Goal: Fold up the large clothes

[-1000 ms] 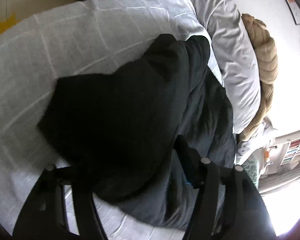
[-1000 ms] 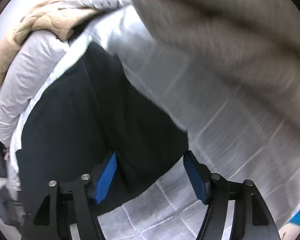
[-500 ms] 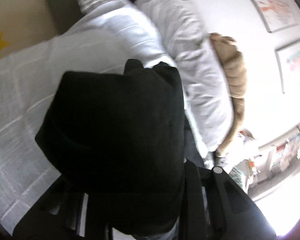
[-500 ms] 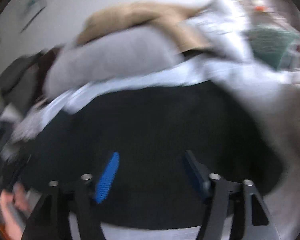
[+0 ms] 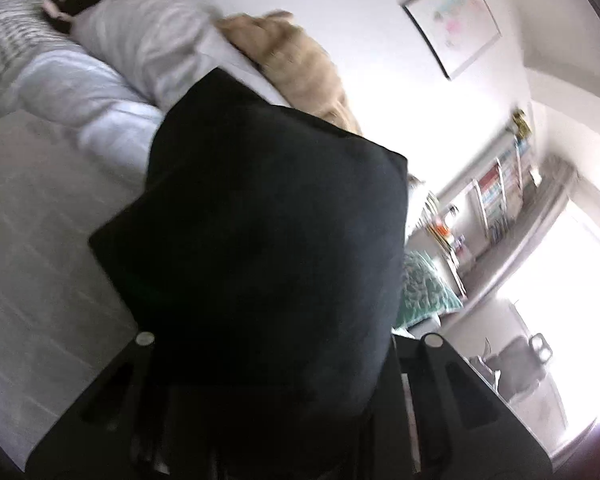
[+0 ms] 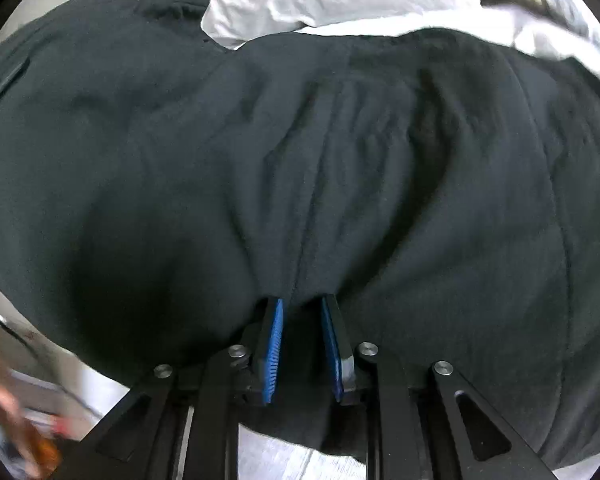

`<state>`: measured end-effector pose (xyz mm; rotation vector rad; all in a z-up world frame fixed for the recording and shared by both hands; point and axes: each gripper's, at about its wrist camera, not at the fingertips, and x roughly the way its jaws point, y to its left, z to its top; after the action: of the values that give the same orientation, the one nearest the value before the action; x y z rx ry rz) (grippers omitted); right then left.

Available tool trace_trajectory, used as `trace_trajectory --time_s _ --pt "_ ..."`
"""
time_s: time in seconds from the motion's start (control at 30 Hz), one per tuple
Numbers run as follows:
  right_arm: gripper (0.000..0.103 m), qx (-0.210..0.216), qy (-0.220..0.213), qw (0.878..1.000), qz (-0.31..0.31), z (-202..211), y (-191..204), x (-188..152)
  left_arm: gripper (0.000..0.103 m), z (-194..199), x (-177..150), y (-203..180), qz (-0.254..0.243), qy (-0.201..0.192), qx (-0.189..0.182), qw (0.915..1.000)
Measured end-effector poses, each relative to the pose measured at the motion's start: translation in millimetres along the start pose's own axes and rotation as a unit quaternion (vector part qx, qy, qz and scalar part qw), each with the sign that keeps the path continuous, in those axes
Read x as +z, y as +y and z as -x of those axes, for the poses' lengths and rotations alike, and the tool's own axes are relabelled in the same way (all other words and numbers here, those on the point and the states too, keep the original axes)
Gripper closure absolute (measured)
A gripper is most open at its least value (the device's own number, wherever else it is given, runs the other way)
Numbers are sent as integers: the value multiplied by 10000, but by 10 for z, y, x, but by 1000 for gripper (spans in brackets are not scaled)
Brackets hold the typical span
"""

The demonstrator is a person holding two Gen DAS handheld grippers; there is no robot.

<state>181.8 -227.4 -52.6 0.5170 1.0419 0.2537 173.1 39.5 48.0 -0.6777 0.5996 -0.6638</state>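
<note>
A large black garment lies spread on a white bed. My right gripper is shut on a fold of it near its near edge; the blue pads pinch the cloth between them. In the left wrist view the same black garment hangs lifted and drapes over my left gripper, hiding its fingertips. The left jaws look drawn together under the cloth, holding it up above the bed.
White pillows and a tan knitted blanket lie at the bed's far side. A framed picture hangs on the wall. Shelves and a bright window are to the right. A teal patterned cushion sits beyond the garment.
My right gripper has swung over the garment and closed on a fold. My left gripper has lifted its part of the garment higher, and the cloth now covers its fingers.
</note>
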Motion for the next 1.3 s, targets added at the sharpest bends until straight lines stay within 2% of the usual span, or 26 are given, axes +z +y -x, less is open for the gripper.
trace_trajectory --time_s 0.07,0.13,0.2,0.23,0.33,0.4,0.5,0.57,0.6,0.63,0.7,0.73,0.8,0.87,0.93,1.0,1.03,1.07,1.13,1.17,1.23,1.3 --pt "76 273 18 9983 -516 171 -224 66 77 -167 -96 -179 -57 142 -102 9998" --pt "67 37 -327 9963 -794 470 -429 131 77 -325 -196 -356 -201 300 -157 9992" --pt "53 -172 -732 9905 -1148 806 -656 167 77 -458 -315 -523 -403 471 -198 9979" --pt "51 -184 -868 9879 -1269 922 -735 169 77 -517 -384 -619 -525 573 -217 9967" --pt "41 -124 -1432 9732 -1796 1432 -1077 134 76 -809 -656 -891 -972 987 -225 9901" --pt "32 -10 -1833 9592 -2151 1790 -1346 63 74 -929 -832 -968 -1249 1228 -188 9844" --pt "26 63 -2132 9478 -2371 2072 -1505 -10 71 -1172 -1231 -1030 -1808 1817 -33 9666" --pt "24 172 -2180 9444 -2456 2169 -1572 -1 68 -1377 -1539 -990 -2149 2387 105 9469" --pt "22 236 -2156 9440 -2486 2179 -1595 -8 67 -1480 -1736 -959 -2439 2670 197 9321" --pt "22 286 -2114 9444 -2501 2160 -1613 -24 67 -1507 -1884 -964 -2818 2692 232 9206" --pt "21 334 -1988 9465 -2521 2060 -1636 51 62 -1473 -2018 -1046 -3391 2565 292 9046" --pt "21 324 -1861 9489 -2530 2023 -1630 76 54 -1429 -2027 -1114 -3513 2594 233 8993" --pt "21 331 -1733 9521 -2496 2013 -1564 86 38 -1343 -1947 -1193 -3409 2753 40 8989" --pt "21 341 -1700 9540 -2447 2015 -1536 86 33 -1224 -1832 -1246 -3266 2953 -281 8974" --pt "21 336 -1685 9550 -2417 2023 -1513 74 31 -1027 -1775 -1287 -3314 3103 -588 8891" --pt "20 348 -1611 9561 -2423 2020 -1525 54 30 -798 -1720 -1303 -3430 3251 -874 8769" --pt "20 366 -1575 9567 -2422 2032 -1519 -16 30 -661 -1669 -1303 -3510 3298 -986 8708" --pt "20 389 -1488 9577 -2431 2005 -1526 -23 30 -619 -1609 -1259 -3565 3295 -1013 8684" --pt "20 370 -1321 9600 -2441 1950 -1543 -48 30 -384 -1555 -1246 -3722 3161 -1022 8667" --pt "19 329 -1219 9613 -2448 1899 -1544 -48 30 -323 -1454 -1218 -3754 3018 -967 8710" --pt "19 216 -997 9639 -2461 1786 -1527 -64 30 -318 -1196 -1118 -3608 2729 -868 8876" --pt "19 184 -778 9655 -2478 1672 -1498 -71 30 -357 -941 -926 -3171 2471 -702 9130"
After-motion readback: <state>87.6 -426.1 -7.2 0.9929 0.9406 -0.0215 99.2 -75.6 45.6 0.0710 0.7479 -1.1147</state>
